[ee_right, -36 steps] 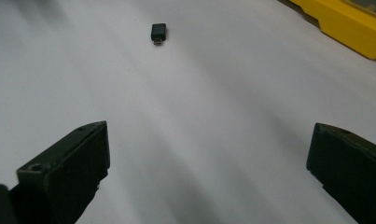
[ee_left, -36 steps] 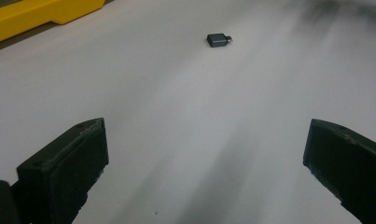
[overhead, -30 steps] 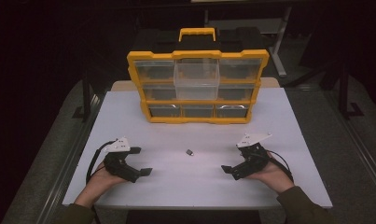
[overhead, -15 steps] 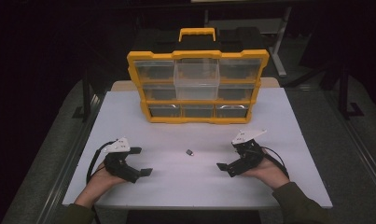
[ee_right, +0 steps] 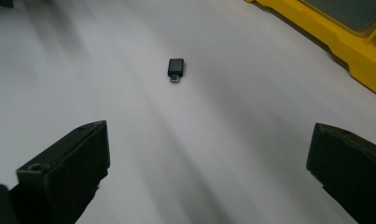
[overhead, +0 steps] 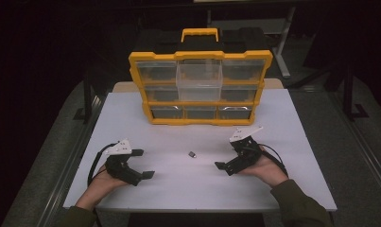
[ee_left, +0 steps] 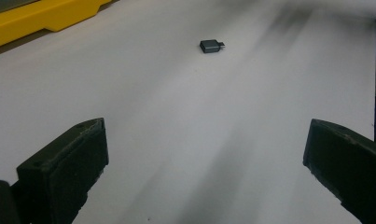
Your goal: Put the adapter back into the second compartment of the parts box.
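Room dark, white surface lit from overhead. Soft streaky shadows across it in both gripper views; near jaws slightly soft. High view grainy, no glare.

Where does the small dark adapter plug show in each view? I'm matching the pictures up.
High view: small dark grey adapter plug on the white table, centre, between both grippers.
Left gripper view: upper middle.
Right gripper view: upper centre-left.
Shared landmark: yellow plastic drawer organiser.

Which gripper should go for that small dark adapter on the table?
Right, probably. The right gripper is open, aimed at the adapter and slightly nearer; the left gripper is open too but farther away.
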A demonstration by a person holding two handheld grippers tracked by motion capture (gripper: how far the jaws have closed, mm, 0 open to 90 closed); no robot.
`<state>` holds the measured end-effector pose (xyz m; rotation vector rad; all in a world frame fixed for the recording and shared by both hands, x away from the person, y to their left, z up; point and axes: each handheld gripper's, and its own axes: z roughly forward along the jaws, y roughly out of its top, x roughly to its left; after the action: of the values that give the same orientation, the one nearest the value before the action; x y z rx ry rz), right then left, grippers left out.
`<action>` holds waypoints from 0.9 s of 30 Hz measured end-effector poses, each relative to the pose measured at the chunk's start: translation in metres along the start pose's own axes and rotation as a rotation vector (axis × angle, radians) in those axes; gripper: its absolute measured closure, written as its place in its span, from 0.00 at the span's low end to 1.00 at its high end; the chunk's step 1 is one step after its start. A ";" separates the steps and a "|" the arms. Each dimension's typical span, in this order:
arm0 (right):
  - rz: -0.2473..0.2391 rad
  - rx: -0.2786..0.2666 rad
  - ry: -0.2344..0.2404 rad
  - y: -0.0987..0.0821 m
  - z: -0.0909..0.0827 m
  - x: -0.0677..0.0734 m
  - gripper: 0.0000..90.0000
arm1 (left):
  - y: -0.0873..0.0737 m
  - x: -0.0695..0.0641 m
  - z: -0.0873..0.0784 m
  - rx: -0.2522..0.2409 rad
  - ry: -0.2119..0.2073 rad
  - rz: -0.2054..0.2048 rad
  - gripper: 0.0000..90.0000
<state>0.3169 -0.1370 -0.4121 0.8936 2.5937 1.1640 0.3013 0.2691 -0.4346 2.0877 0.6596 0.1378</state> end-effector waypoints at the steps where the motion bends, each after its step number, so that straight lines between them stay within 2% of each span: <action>1: -0.004 -0.002 0.003 0.001 0.001 0.000 0.00 | 0.000 0.000 0.000 0.000 -0.001 0.000 0.00; 27: -0.034 0.024 0.028 0.029 0.016 0.002 0.00 | 0.000 0.001 0.000 -0.002 -0.003 -0.001 0.00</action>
<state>0.3342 -0.1111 -0.4018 0.8403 2.6397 1.1462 0.3019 0.2693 -0.4349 2.0848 0.6586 0.1342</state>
